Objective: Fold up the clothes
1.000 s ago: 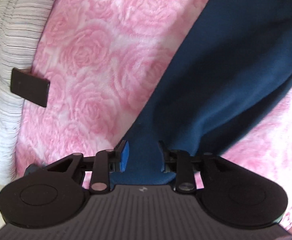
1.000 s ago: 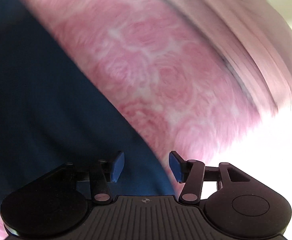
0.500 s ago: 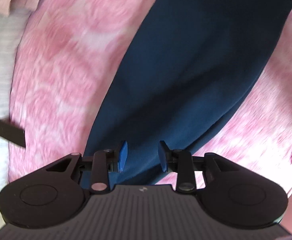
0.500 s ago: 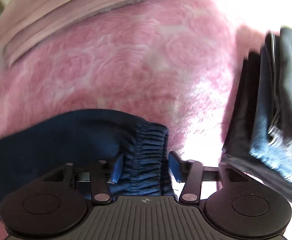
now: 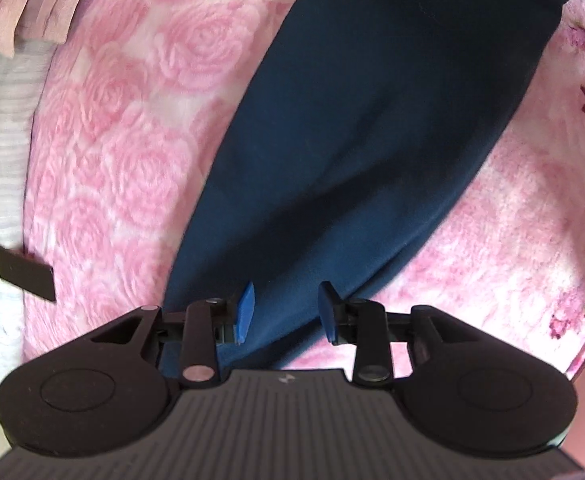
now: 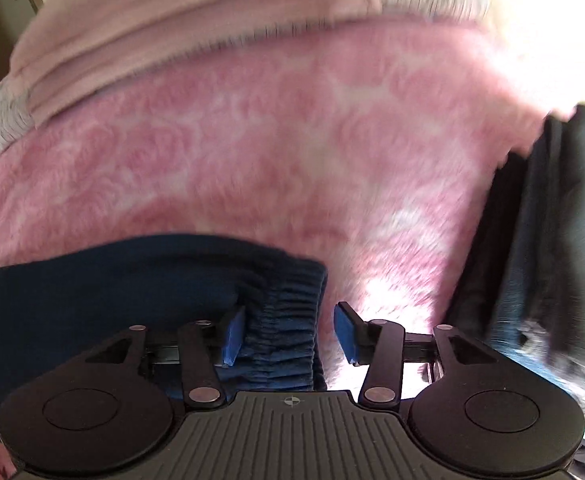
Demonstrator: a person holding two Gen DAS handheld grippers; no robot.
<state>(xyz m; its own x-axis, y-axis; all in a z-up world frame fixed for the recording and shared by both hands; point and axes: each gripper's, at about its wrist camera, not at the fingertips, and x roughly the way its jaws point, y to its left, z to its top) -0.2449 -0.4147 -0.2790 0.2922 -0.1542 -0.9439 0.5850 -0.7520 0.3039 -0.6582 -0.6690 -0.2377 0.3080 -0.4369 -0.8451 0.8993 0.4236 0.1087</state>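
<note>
A navy blue garment (image 5: 352,140) lies stretched over a pink rose-patterned blanket (image 5: 132,140), running from the upper right of the left wrist view down to my left gripper (image 5: 286,312). That gripper is open, its blue pads apart over the cloth's near end. In the right wrist view the garment's gathered elastic waistband (image 6: 288,320) lies between the open fingers of my right gripper (image 6: 290,334), on the same blanket (image 6: 292,140). Whether the pads touch the cloth cannot be told.
A stack of dark folded clothes with denim (image 6: 552,260) sits at the right. Pale pink folded bedding (image 6: 172,32) lies at the far end. A white striped cover (image 5: 0,180) and a small black rectangle (image 5: 24,272) border the blanket on the left.
The right gripper swung from the garment's side edge to its waistband end, bringing the dark clothes stack into view. The left view shifted so the navy cloth runs more upright. Both stay open.
</note>
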